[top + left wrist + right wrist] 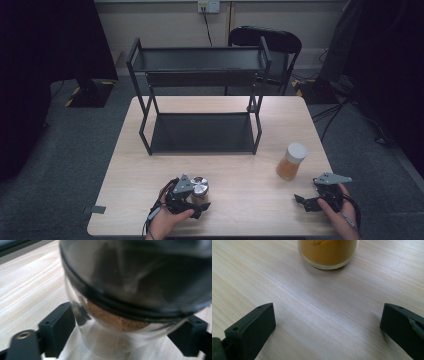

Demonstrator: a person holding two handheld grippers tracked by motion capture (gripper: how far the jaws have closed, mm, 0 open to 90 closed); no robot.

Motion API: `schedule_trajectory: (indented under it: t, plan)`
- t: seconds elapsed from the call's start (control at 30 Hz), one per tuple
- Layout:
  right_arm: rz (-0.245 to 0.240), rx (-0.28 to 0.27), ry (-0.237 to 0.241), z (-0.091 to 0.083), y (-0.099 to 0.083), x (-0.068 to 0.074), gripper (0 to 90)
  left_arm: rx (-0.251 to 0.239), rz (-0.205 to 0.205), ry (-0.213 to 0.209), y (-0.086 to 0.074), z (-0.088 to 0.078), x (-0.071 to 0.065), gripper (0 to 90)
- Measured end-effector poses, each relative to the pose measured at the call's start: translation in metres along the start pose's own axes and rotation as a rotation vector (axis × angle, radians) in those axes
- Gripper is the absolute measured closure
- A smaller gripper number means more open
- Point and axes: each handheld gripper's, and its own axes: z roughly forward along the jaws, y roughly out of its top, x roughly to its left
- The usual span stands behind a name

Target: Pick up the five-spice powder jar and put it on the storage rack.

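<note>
A small glass jar (199, 188) with a silver metal lid and brownish powder (117, 321) stands near the table's front edge. My left gripper (199, 198) has its jaws on either side of the jar's glass body and pressing on it, seen close up in the left gripper view (122, 336). A second jar (291, 162) with a white lid and yellow-orange powder stands at the right. My right gripper (306, 201) rests just in front of that jar (327, 252), open (327, 330), with bare table between its jaws.
A black two-level metal rack (200, 65) stands on the far half of the light wooden table (240, 165). A black chair (265, 40) is behind it. Dark equipment and cables lie on the floor at both sides.
</note>
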Motion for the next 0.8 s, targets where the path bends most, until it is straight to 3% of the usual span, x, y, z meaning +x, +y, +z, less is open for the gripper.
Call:
schedule_trajectory:
  t: [0.23,0.47,0.8]
  plan:
    - [0.000,0.000,0.000,0.000,0.000,0.000,0.0,-0.015,0.002,0.024,-0.003,0.002,-0.004,27.9]
    - [-0.001,0.000,0.000,0.000,0.000,0.000,0.0,-0.021,0.017,0.057,-0.003,0.002,-0.012,29.8]
    - [-0.001,0.000,0.000,0.001,0.000,0.000,0.0,-0.021,-0.019,0.074,0.003,0.001,-0.009,31.0]
